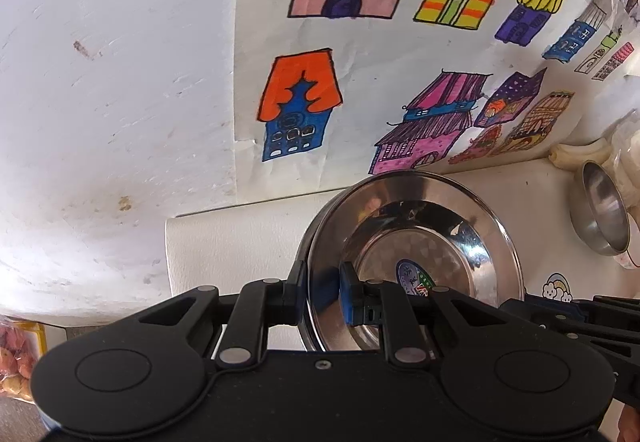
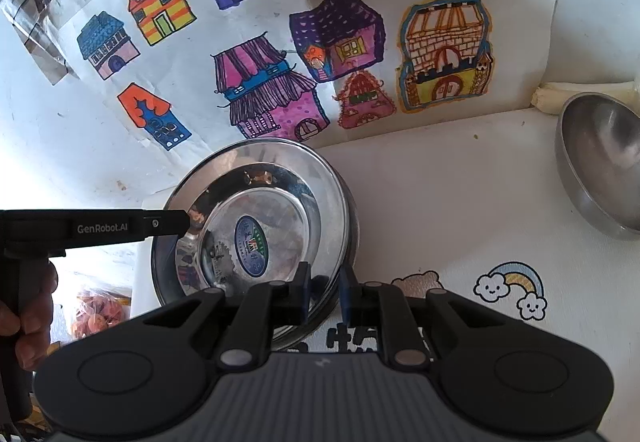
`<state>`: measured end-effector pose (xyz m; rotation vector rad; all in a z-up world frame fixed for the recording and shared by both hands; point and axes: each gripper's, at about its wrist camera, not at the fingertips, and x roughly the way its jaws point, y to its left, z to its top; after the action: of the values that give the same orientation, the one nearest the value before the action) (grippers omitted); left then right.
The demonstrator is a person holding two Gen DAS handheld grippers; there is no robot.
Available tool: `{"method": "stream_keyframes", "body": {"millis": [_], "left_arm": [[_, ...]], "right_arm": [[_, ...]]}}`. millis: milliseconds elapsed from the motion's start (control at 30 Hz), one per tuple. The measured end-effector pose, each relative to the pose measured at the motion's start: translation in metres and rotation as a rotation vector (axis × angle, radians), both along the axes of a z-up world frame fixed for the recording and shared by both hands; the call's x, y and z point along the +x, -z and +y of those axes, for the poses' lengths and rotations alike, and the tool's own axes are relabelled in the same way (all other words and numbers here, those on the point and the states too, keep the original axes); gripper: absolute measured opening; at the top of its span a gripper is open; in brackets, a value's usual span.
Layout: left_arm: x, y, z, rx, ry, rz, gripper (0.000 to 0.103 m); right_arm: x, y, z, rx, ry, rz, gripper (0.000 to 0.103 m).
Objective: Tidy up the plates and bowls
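We've got the left gripper and right gripper both clamped on the steel plate's rim, its underside hidden, table bare rightward toward the bowl.

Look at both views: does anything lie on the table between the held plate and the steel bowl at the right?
Nothing visible does. Both grippers, left and right, clamp the plate by its rim. Between it and the bowl the table shows only bare white surface with printed cloud stickers.
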<state>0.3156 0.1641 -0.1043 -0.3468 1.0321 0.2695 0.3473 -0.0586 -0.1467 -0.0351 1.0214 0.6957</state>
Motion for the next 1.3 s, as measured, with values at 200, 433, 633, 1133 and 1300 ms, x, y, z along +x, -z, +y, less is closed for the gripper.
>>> {"method": "stream_keyframes", "body": {"millis": [200, 433, 633, 1133, 1300], "left_arm": [[0.003, 0.000, -0.002, 0.019, 0.002, 0.001, 0.019], [0.004, 0.000, -0.003, 0.031, 0.006, -0.001, 0.019], [0.004, -0.001, -0.004, 0.048, 0.010, -0.004, 0.019], [-0.004, -0.011, -0.010, 0.075, -0.025, -0.007, 0.061], [-0.010, -0.025, -0.023, 0.141, -0.052, -0.038, 0.091]], "right_arm": [[-0.002, 0.002, -0.001, 0.004, 0.012, 0.008, 0.017], [-0.003, 0.004, -0.002, 0.004, 0.015, 0.009, 0.018], [-0.002, 0.004, -0.002, 0.013, 0.008, 0.000, 0.018], [-0.011, -0.006, -0.012, 0.030, 0.024, -0.020, 0.023], [-0.017, -0.013, -0.021, 0.049, 0.043, -0.037, 0.033]]}}
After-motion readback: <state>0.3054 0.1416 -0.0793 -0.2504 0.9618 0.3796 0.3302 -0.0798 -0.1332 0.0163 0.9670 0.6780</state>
